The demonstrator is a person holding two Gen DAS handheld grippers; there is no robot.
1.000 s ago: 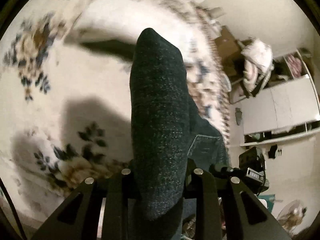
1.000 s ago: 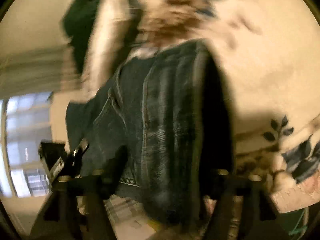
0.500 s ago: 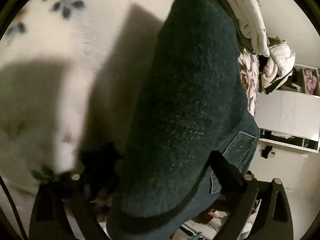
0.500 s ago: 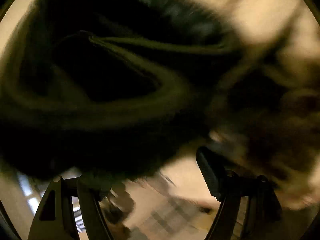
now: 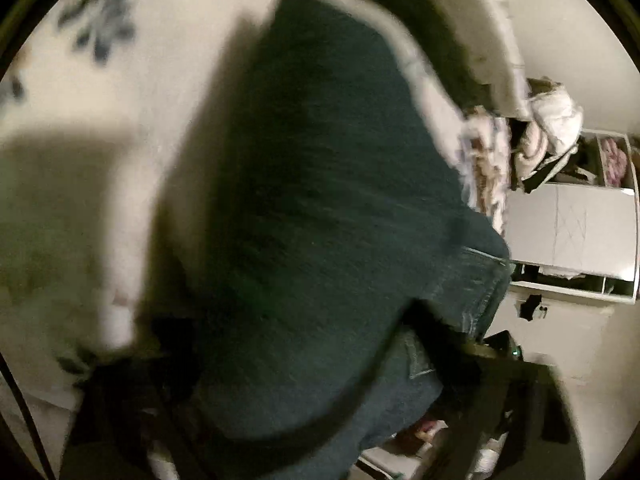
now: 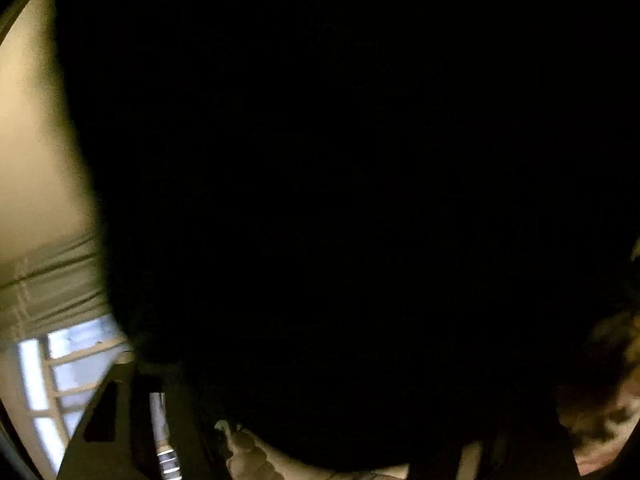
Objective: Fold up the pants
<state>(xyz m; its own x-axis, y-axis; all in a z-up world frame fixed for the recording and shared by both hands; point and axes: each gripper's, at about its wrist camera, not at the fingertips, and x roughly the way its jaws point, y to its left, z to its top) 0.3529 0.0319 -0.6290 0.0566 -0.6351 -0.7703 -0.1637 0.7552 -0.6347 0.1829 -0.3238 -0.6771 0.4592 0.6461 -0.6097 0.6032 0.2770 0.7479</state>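
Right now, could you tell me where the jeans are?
In the left wrist view, the jeans fill the centre, draped over the floral blanket.

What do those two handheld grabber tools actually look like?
Both look matte black. The right gripper shows an angular black plate with a triangular cutout beside a silvery metal rod. The left gripper is only blurred dark finger shapes. No hands, sleeves or markings show.

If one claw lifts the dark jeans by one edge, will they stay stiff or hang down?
The jeans would probably hang and sag: in the left view they already drape in a soft curve over the blanket. They look like thick denim with a stitched pocket, so likely rather heavy. The rough cloth should not slip easily.
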